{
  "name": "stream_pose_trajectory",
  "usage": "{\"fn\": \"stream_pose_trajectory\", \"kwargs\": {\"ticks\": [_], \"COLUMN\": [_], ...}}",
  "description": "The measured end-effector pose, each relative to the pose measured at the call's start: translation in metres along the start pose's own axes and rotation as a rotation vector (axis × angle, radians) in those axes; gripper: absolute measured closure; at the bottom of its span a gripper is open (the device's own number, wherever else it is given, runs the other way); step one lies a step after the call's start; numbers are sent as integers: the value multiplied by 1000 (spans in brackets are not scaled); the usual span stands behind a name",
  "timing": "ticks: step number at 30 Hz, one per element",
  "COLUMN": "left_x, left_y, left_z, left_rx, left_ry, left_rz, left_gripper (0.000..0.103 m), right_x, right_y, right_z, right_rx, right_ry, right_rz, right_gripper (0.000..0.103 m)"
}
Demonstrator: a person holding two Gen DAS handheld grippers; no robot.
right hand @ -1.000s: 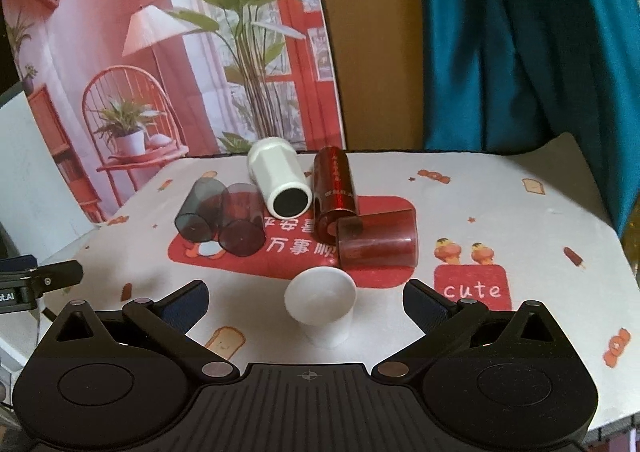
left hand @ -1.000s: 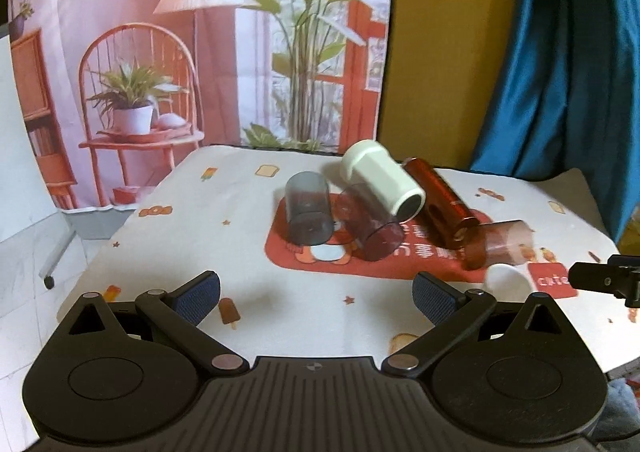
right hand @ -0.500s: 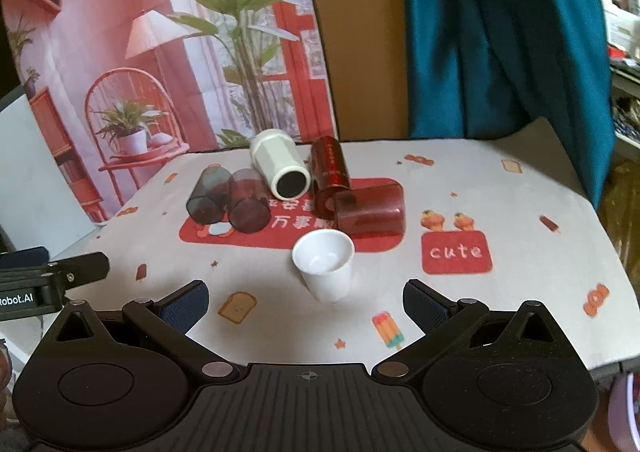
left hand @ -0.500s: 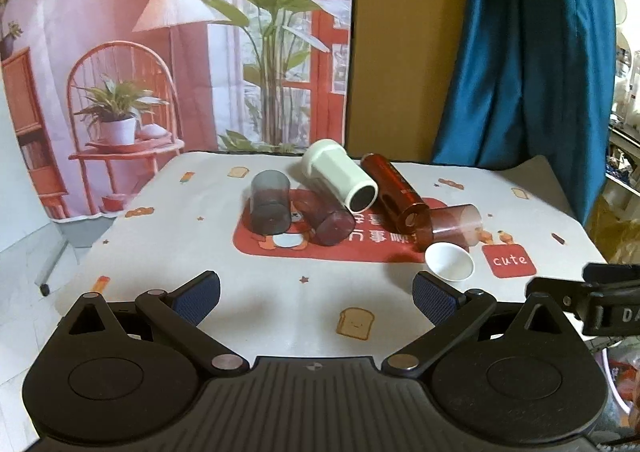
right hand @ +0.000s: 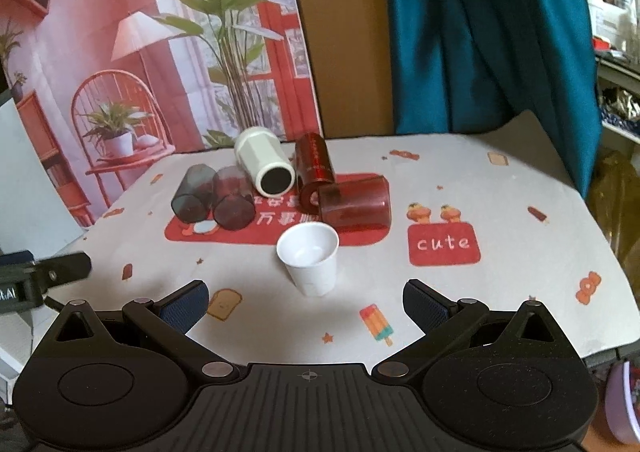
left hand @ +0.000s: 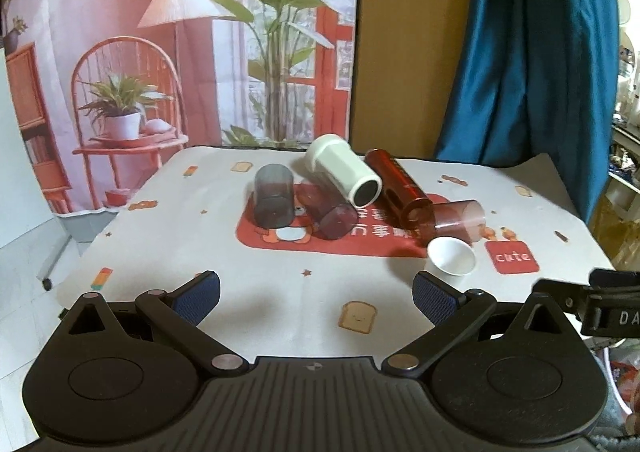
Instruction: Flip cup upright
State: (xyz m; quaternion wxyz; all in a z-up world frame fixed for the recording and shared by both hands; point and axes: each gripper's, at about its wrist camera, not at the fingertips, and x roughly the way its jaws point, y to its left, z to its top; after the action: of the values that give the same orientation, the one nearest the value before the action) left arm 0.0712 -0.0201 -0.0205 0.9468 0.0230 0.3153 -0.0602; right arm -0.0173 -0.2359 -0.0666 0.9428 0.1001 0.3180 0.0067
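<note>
A small white paper cup [right hand: 310, 262] stands upright on the tablecloth, mouth up; it also shows in the left wrist view [left hand: 451, 260]. Behind it several cups lie on their sides: a grey tumbler [right hand: 191, 194], a dark red tumbler [right hand: 233, 204], a white mug [right hand: 264, 168], a red bottle [right hand: 314, 172] and a red tumbler [right hand: 356, 204]. My right gripper [right hand: 306, 302] is open and empty, just short of the white cup. My left gripper [left hand: 316, 298] is open and empty, well back from the cups.
The table [right hand: 500, 292] carries a white patterned cloth with a red mat in the middle. A printed backdrop [right hand: 140, 52] and a blue curtain [right hand: 480, 32] hang behind it. The right gripper's body shows at the right edge of the left wrist view [left hand: 592, 308].
Both grippers have drawn back and up from the table, so the cups look smaller and farther. The white cup stands upright throughout. Both grippers stay open.
</note>
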Motion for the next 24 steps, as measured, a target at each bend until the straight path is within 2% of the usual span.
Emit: {"fn": "stream_pose_trajectory", "kwargs": {"ticks": [6, 11, 14, 18, 24], "left_x": [1, 3, 1, -2, 3], "left_y": [10, 9, 4, 8, 9], "left_z": [6, -7, -11, -11, -13], "left_rx": [34, 53, 71, 43, 24], "left_ry": [-29, 9, -1, -14, 22], "left_rz": [79, 45, 56, 65, 56], "left_gripper": [0, 0, 0, 0, 0], "right_x": [1, 2, 2, 2, 5], "right_y": [4, 8, 13, 13, 10], "right_z": [-3, -6, -8, -9, -11], "right_rx": [-11, -27, -58, -56, -46], "right_ry": [-12, -13, -8, -7, 10], "right_rz": [-15, -19, -25, -32, -33], "right_gripper": [0, 0, 0, 0, 0]}}
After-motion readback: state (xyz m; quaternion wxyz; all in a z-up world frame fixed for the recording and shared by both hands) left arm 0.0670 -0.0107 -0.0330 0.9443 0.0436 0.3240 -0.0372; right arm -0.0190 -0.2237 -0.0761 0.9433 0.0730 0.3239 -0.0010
